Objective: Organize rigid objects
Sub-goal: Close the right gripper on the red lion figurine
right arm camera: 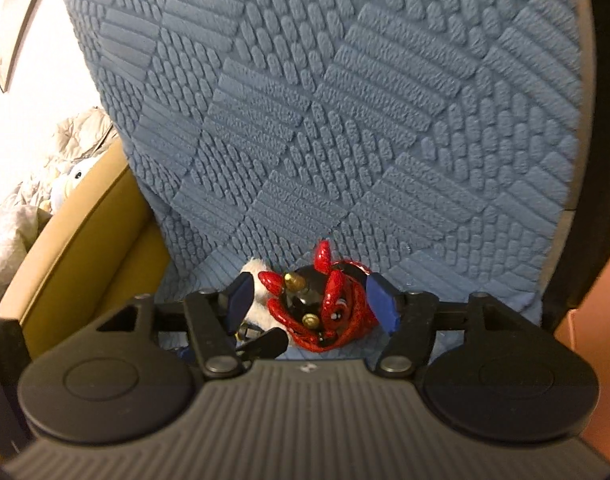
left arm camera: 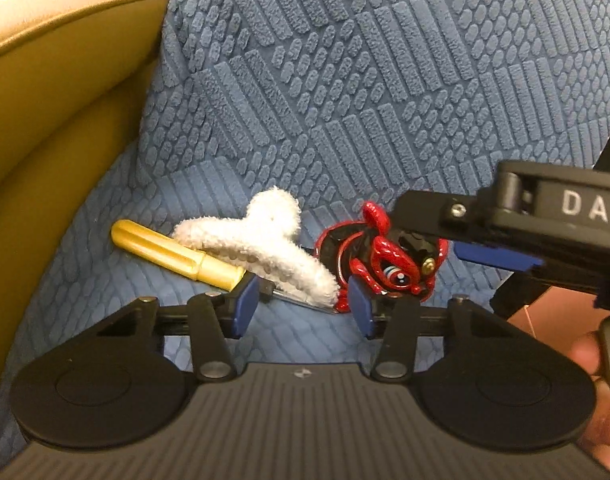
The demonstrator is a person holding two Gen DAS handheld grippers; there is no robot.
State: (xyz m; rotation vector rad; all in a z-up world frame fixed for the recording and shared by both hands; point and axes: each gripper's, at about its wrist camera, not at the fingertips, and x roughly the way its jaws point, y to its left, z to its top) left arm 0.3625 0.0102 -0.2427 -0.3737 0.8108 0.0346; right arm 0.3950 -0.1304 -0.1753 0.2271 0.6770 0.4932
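We are bracketing the red toy (right arm camera: 325,312), lying on the blue seat cover (right arm camera: 345,120) near its left edge, between our right gripper's (right arm camera: 311,300) spread, untouching jaws, while our left gripper (left arm camera: 303,300), also spread, is straddling the white hair clip (left arm camera: 265,236).

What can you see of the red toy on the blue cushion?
The red toy is a small glossy figure, hard plastic by its look: red curled limbs wrapped round a black body, brass-coloured studs, one painted eye. It lies on the blue textured cushion, beside the white fuzzy hair clip. The right gripper brackets it with blue pads either side; whether they touch is unclear.
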